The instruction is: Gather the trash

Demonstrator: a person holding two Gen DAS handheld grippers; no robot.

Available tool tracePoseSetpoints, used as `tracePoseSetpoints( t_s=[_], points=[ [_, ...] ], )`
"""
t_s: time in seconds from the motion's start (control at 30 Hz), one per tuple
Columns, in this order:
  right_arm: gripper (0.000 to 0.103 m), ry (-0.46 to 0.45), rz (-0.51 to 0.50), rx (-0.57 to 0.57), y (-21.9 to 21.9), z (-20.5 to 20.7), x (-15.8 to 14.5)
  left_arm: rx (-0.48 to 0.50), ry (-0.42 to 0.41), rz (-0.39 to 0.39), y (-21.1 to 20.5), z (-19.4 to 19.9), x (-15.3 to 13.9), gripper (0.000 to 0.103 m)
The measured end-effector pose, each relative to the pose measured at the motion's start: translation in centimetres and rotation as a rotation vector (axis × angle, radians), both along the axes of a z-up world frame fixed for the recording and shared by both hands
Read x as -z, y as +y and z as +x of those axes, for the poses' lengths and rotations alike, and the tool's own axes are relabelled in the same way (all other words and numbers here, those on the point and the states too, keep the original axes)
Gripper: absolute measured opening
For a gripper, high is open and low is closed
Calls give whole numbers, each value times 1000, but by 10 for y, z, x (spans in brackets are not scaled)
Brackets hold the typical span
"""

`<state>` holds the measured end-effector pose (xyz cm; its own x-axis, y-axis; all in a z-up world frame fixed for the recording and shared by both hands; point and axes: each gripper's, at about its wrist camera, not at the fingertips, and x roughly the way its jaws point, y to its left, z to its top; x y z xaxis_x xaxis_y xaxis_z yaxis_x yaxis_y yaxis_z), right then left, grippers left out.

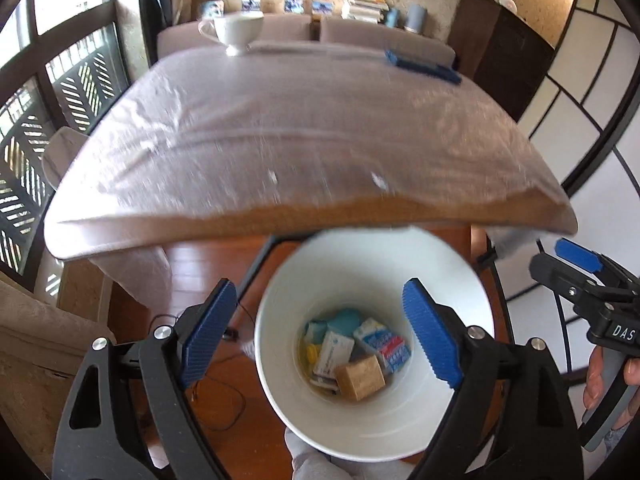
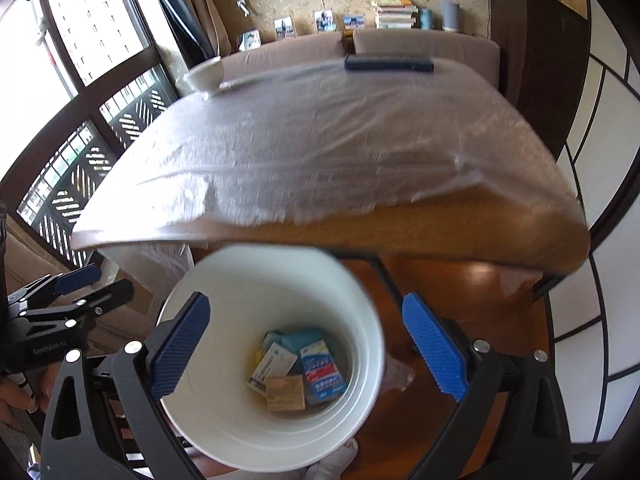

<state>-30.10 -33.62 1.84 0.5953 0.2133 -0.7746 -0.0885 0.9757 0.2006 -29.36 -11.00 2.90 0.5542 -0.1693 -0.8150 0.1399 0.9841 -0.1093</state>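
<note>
Left gripper (image 1: 320, 332) hangs wide open and empty over the white bin (image 1: 448, 276) on the floor by the table (image 1: 360, 208), and the right gripper (image 2: 308, 348) is spread open above it too. Trash (image 1: 356, 354) in the bin looks like light, crushable cardboard boxes, so I'd pinch one across its flat faces. Only the left view shows the cup's (image 1: 234, 30) handle.

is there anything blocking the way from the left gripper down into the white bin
Nothing visible does. The left gripper is open and empty above the bin, whose mouth is uncovered; the boxes lie at the bottom. The table edge stands beyond the rim.
</note>
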Motion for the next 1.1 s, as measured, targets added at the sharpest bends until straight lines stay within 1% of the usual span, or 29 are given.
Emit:
tracePoseSetpoints(
  t_s=[0.1,0.17,0.27,0.37,0.53,0.7,0.83,0.93,1.1],
  points=[
    [98,-38,9,12,-13,21,-15,-34,-48,3,7,18,-17,87],
    [98,-58,-25,31,-21,41,-23,-52,-69,8,12,32,-25,89],
    [98,-74,-39,50,-30,71,-29,-70,-94,17,23,57,-35,90],
    [98,-86,-63,76,-37,103,-31,-76,-112,35,35,87,-39,90],
    [98,-96,-117,124,-50,164,-29,-67,-100,24,55,145,-35,90],
    [98,-64,-102,192,-79,224,-12,-59,-77,45,67,201,-23,90],
    [98,-40,-128,214,-97,258,5,-73,-48,49,74,236,-9,90],
    [98,-10,-144,214,-112,280,16,-105,-34,42,82,258,0,90],
    [98,9,-176,188,-128,303,27,-156,-9,36,91,279,10,90]
  ],
)
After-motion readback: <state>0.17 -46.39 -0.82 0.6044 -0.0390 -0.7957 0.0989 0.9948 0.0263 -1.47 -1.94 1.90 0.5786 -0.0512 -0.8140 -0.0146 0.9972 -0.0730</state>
